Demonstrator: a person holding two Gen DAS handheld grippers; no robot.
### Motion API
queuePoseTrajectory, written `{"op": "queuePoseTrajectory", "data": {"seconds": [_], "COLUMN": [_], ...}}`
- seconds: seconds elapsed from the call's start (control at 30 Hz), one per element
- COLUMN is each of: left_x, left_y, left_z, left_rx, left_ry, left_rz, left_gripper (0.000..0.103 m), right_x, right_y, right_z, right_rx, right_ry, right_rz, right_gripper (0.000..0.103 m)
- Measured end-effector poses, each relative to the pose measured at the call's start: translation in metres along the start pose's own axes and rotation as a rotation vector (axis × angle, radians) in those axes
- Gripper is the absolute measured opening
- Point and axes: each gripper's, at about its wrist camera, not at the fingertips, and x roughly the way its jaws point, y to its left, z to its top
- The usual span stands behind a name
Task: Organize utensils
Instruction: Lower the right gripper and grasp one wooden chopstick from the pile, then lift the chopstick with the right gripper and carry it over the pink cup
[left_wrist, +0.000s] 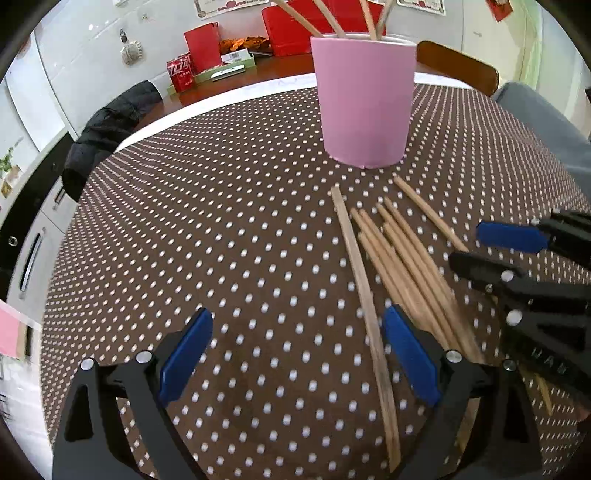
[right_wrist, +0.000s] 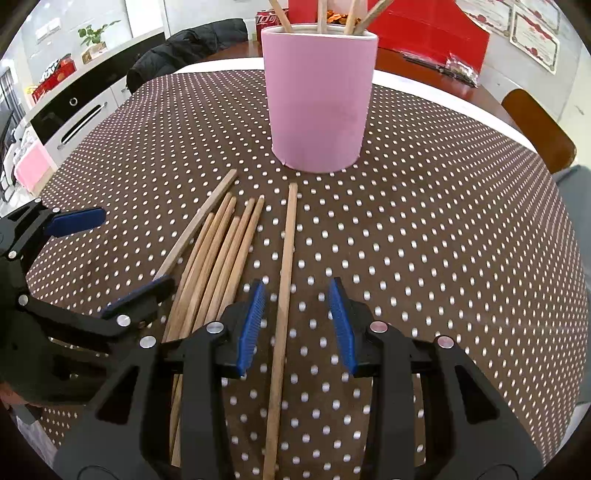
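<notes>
1. Right gripper (right_wrist: 297, 325): fingers apart, straddling a lone chopstick (right_wrist: 282, 295) at centre frame, presumably lined up to grab it.
2. Left gripper (left_wrist: 295, 354): fingers wide apart, empty, low in its own frame.
3. Loose chopsticks (right_wrist: 214, 266), pale wood, lie bunched on the dotted bench (right_wrist: 443, 240), left of centre.
4. Pink holder (right_wrist: 319, 99), top centre, upright, already carries several sticks.

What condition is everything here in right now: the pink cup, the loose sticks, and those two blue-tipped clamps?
Pink cup: upright, several chopsticks standing in it.
Single chopstick: flat on the tablecloth, apart from the rest, between the right gripper's fingers, not clamped.
Chopstick bundle: lying loose, side by side.
Right gripper: open.
Left gripper: open, holding nothing.
</notes>
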Motion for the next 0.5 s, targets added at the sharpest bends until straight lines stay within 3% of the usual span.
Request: {"op": "queuePoseTrajectory", "data": {"seconds": [0.03,0.07,0.13,0.2,0.33,0.5], "left_x": [0.001,0.001,-0.004,-0.008,-0.014,-0.037], "left_y": [0.001,0.003,0.004,0.004,0.016,0.032], "left_z": [0.001,0.001,0.0,-0.002,-0.012,-0.022], "left_rx": [-0.008,-0.015,-0.015,-0.014,-0.083,-0.169], "left_ry": [-0.001,-0.005,-0.024,-0.03,-0.04,-0.115], "left_rz": [-0.02,-0.058,-0.1,-0.118,-0.158,-0.184], "left_gripper": [0.091,0.077,0.05,0.01,0.006,0.006], "right_x": [0.0,0.001,-0.001,-0.003,-0.017,-0.038], "right_y": [0.002,0.002,0.001,-0.004,-0.016,-0.025], "right_z": [0.001,0.002,0.0,-0.004,-0.015,-0.022], "right_rx": [-0.008,-0.007,0.001,0.027,0.095,0.14], "right_ry": [0.001,0.001,-0.002,-0.01,-0.066,-0.144], "right_rz": [-0.004,0.001,0.009,0.03,0.131,0.212], "right_gripper": [0.02,0.009,0.006,0.006,0.006,0.006]}}
